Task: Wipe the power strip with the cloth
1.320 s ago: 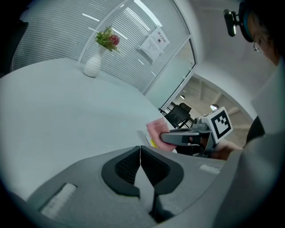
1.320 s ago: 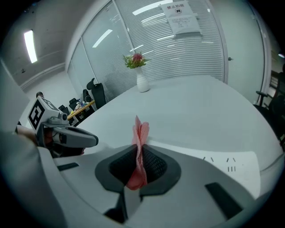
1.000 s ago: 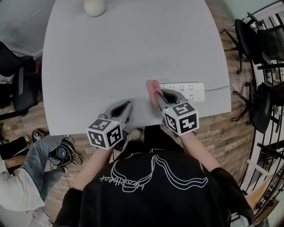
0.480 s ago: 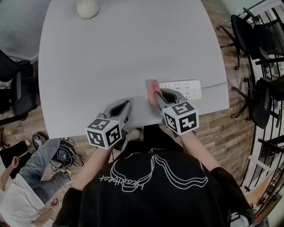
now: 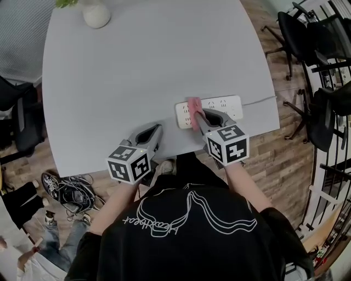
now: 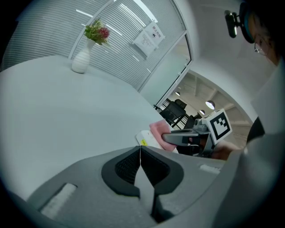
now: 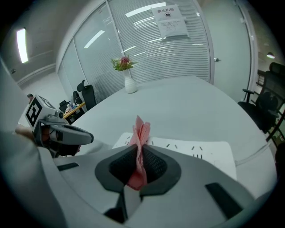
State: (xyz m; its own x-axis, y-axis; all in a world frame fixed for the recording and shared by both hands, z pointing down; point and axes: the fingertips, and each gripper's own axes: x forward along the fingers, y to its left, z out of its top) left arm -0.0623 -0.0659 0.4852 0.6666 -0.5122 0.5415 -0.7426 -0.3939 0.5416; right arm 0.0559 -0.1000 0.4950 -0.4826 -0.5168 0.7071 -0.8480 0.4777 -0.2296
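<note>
Judging from how things lie, the wipe is under way but not shown as finished. At the near left, the left gripper (image 5: 156,131) rests by the near edge of the tabletop (image 5: 137,71). Its fingers are pressed together with nothing between them, and it takes no part in the work. To its right the white power strip (image 5: 222,104) lies flat close to the near edge, its long side running left to right. The pink cloth (image 5: 193,104) sits on the strip's left part, with a short stretch of sockets to its left and a longer stretch to its right. The right gripper (image 5: 196,116) has its fingers clamped on that cloth, and a tuft stands out past the tips. No view tells which sockets are already clean; I judge the longer right stretch most likely remains.

For room, a white vase (image 5: 96,13) stands at the far left, well apart, and the tabletop beyond the strip lies open, so far and leftward strokes look free. Rightward is tighter. The strip's right end is near the tabletop's right edge, where its cable (image 5: 258,100) runs off, and black office chairs (image 5: 299,38) stand beyond.
</note>
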